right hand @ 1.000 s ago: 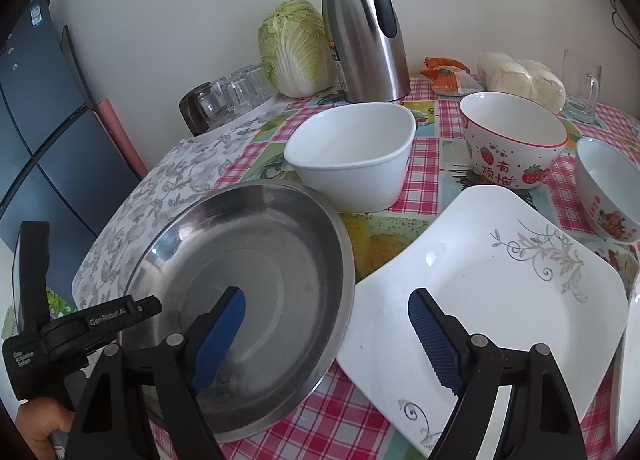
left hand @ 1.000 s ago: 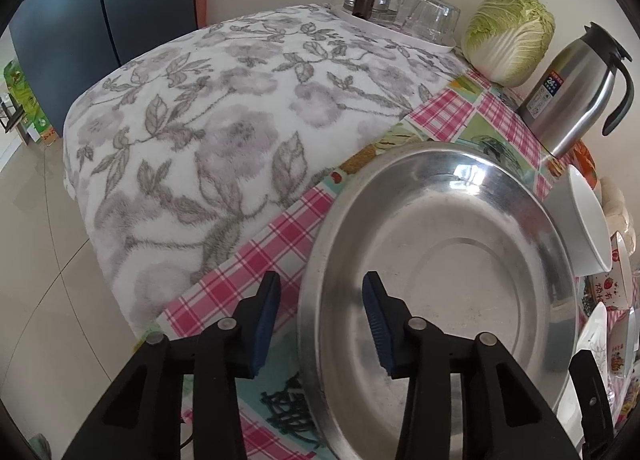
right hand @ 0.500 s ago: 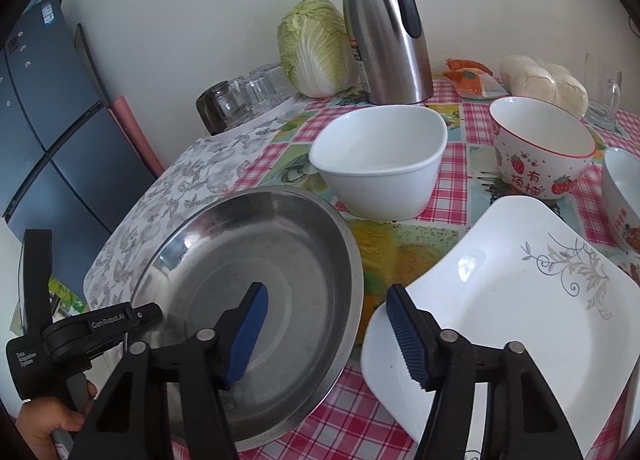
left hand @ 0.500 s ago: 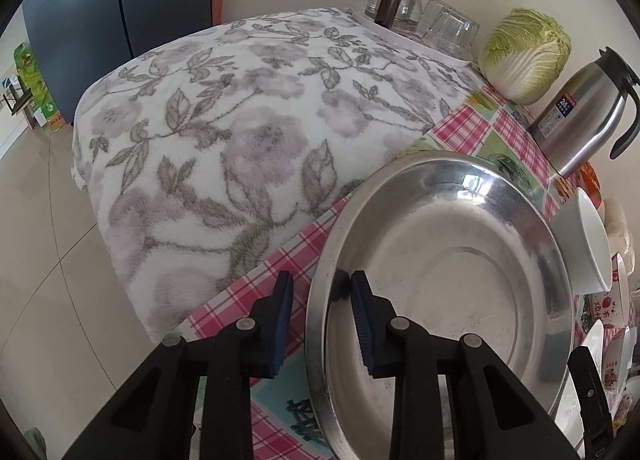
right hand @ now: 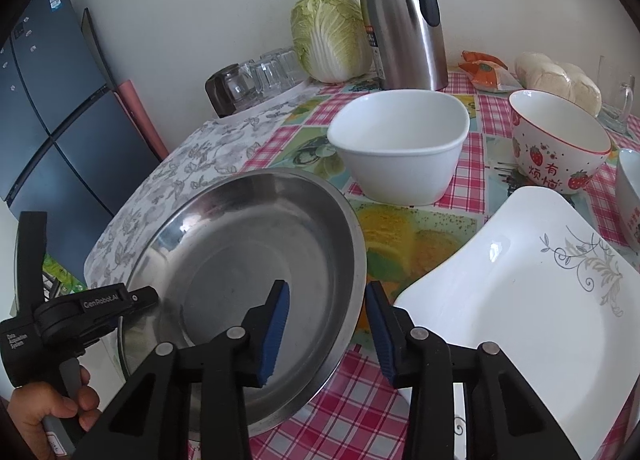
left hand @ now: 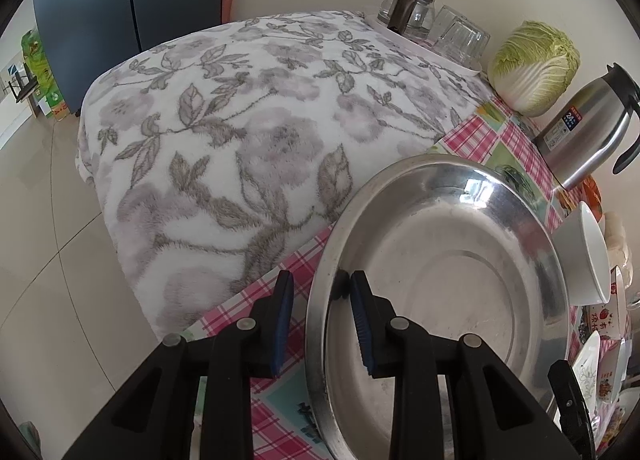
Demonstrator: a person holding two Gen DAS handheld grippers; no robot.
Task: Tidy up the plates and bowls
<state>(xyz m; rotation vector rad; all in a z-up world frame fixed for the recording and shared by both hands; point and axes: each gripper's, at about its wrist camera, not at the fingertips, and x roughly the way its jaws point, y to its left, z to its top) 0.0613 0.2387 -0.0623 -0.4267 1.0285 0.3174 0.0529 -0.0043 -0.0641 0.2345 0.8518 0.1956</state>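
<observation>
Risk, slip: thin, slick rim of steel pan (left hand: pixel 440 284); likely to slide out of a shallow bite, or to tip if lifted from one side only.
Risk, knock: white bowl (right hand: pixel 400 148) just behind pan, square plate (right hand: pixel 520 300) just right of pan; a swung or dropped pan could strike either.
Risk, drag: checked cloth (right hand: pixel 360 412) under pan may bunch if pan is pulled rather than lifted.
Risk, uneven lift: two grippers on opposite rims; unmatched closing or rising would tilt pan.
Pan: on desk (left hand: pixel 248 316) at its near-left corner, beside floral blanket (left hand: pixel 240 132), appears flat.
Left hand-held gripper (left hand: pixel 322 318): astride pan's left rim, one finger outside, one inside; gaps visible on both sides of rim, so not clamped, gripping nothing.
Right hand-held gripper (right hand: pixel 328 330): astride pan's right rim, one finger over pan's inside, other outside between pan and plate; wide apart, gripping nothing.
Strawberry bowl (right hand: pixel 560 144): behind and right of pan, past white bowl.
Jug (right hand: pixel 404 16), cabbage (right hand: pixel 332 32): behind pan, by the wall.
Step, judged: closing on both rims ahead of lifting pan.
</observation>
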